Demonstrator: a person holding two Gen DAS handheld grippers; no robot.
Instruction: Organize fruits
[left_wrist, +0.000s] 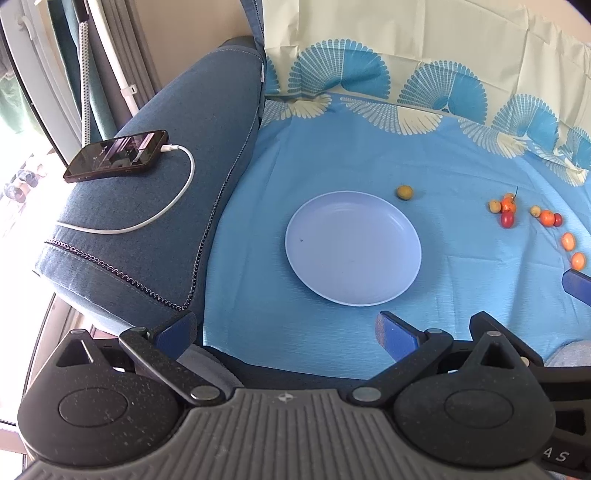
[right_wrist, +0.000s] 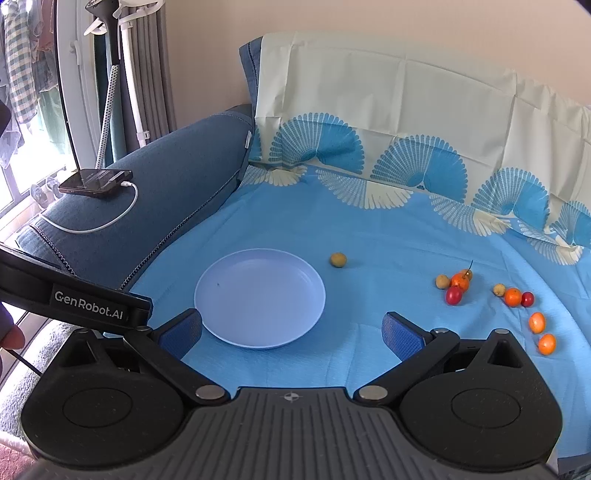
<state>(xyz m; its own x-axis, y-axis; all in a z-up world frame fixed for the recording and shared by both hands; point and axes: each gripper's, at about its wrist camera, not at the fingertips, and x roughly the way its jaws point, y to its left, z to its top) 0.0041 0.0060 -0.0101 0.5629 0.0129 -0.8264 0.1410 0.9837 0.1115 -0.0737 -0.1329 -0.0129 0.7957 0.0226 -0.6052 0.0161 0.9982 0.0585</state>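
Note:
An empty pale blue plate (left_wrist: 352, 247) lies on the blue cloth; it also shows in the right wrist view (right_wrist: 259, 297). A lone yellow-brown fruit (left_wrist: 404, 192) (right_wrist: 338, 259) sits just behind its right rim. Several small orange, red and yellowish fruits (left_wrist: 504, 211) (right_wrist: 456, 287) lie scattered on the cloth to the right. My left gripper (left_wrist: 284, 330) is open and empty, near the plate's front edge. My right gripper (right_wrist: 291, 334) is open and empty, in front of the plate.
A blue sofa armrest (left_wrist: 177, 192) (right_wrist: 166, 199) rises left of the plate, with a phone (left_wrist: 116, 155) (right_wrist: 96, 182) and its white charging cable on it. The cloth (right_wrist: 406, 229) climbs the backrest behind. The left gripper's body (right_wrist: 74, 299) shows at lower left.

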